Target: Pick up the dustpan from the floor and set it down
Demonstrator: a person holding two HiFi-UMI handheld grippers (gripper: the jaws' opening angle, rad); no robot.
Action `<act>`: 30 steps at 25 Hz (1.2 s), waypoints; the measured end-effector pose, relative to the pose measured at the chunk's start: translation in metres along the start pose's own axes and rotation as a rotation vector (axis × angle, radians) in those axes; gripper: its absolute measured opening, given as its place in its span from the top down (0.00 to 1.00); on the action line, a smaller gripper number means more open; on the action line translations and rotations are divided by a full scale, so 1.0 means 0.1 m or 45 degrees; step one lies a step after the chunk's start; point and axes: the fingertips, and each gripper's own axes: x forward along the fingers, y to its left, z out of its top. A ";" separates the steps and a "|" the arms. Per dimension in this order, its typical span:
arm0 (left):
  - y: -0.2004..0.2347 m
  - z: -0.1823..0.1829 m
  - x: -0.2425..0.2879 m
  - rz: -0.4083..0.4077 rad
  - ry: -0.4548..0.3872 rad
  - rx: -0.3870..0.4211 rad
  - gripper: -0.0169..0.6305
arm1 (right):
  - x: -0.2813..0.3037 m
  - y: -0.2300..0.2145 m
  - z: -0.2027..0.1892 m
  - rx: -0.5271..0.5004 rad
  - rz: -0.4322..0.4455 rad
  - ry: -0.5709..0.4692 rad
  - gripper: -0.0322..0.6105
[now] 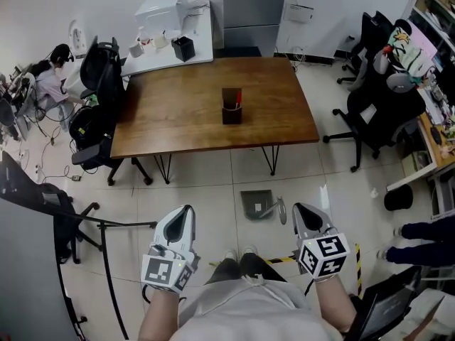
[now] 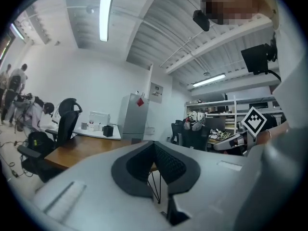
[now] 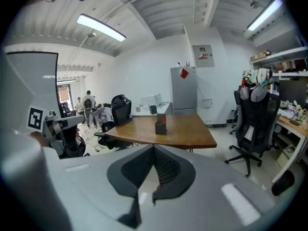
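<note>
the tiled floor fills the head view. the wooden surface stands at 12 o'clock. left tool and right tool: jaws fully together, nothing held. the dustpan lies on the floor at 6 o'clock of the surface, between both tools, touching neither. a dark box stands mid-surface.

Office w/ swivel chairs, wood table, shelves.
</note>
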 end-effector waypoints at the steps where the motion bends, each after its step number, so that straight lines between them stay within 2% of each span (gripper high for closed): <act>1: 0.01 0.00 0.07 -0.010 0.005 -0.001 0.95 | 0.04 -0.06 -0.01 -0.003 -0.030 0.007 0.95; 4: 0.02 0.02 0.23 -0.016 0.005 -0.030 0.95 | 0.20 -0.19 -0.08 -0.017 -0.069 0.064 0.93; 6: 0.03 -0.01 0.30 -0.016 0.024 -0.051 0.95 | 0.32 -0.22 -0.16 -0.020 -0.052 0.121 0.87; 10: 0.10 -0.22 0.51 -0.018 0.104 -0.083 0.95 | 0.69 -0.32 -0.48 0.017 -0.036 0.266 0.62; 13: 0.06 -0.61 0.66 -0.055 0.227 -0.099 0.95 | 1.09 -0.47 -1.06 0.199 -0.010 0.403 0.44; 15: 0.00 -0.87 0.74 -0.089 0.290 -0.105 0.95 | 1.34 -0.57 -1.55 0.290 -0.004 0.539 0.34; 19: -0.03 -1.22 0.82 -0.100 0.345 -0.141 0.95 | 1.65 -0.78 -2.23 0.229 -0.045 0.761 0.34; 25: 0.15 -1.55 0.90 -0.046 0.395 -0.198 0.95 | 1.90 -0.94 -2.73 0.230 -0.101 0.951 0.36; 26: 0.17 -1.57 0.92 -0.038 0.397 -0.210 0.95 | 1.92 -0.96 -2.81 0.210 -0.124 0.986 0.40; 30: 0.19 -1.64 1.00 -0.028 0.397 -0.225 0.95 | 1.87 -1.08 -3.14 0.128 -0.274 1.144 0.76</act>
